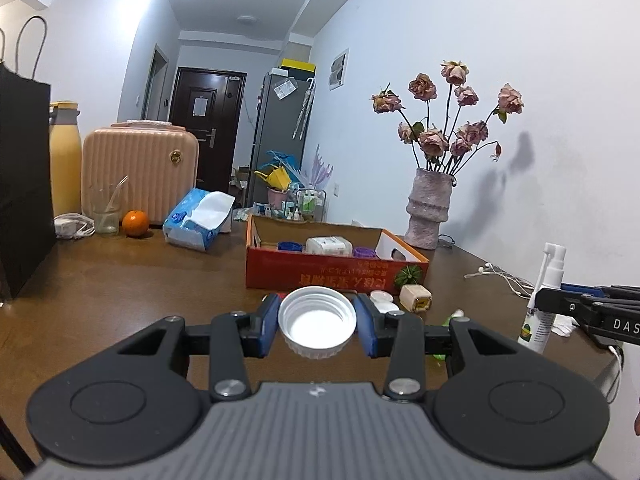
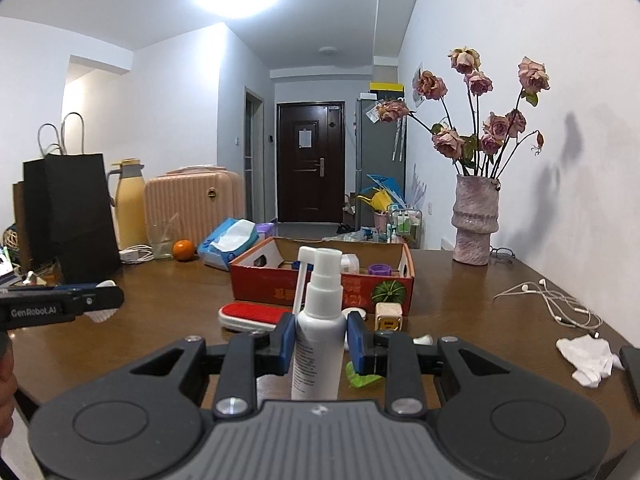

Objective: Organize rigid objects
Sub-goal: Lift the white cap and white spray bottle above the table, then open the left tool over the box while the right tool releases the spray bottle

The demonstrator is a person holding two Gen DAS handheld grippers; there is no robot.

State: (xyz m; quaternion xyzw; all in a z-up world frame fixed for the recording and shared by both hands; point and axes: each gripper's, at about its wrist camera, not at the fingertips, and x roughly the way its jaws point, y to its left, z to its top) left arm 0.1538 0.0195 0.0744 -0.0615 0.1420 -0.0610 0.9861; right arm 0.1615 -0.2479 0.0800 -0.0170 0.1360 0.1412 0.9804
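Nearest the left wrist camera, the left hand-held gripper (image 1: 317,326) is gripping a white ribbed cap (image 1: 317,327) by its sides, open side facing up, above the brown table (image 1: 120,280). In the right wrist view, the right hand-held gripper (image 2: 317,338) is clamping a white spray bottle (image 2: 318,344) around its body, nozzle arm folded up on the left. Both things are sitting in the air on the near side of the red cardboard box (image 1: 332,272), which is lying toward the far middle of the table and already holding a few small containers.

The step in hand looks like carrying these two pieces to the box. The next move is probably asking each gripper to travel farther forward, rise over the near wall of the box, then let go inside. Loose items are still lying just in front of the box: a red lint brush (image 2: 252,314) on the left and a small cream cube (image 2: 388,316) on the right
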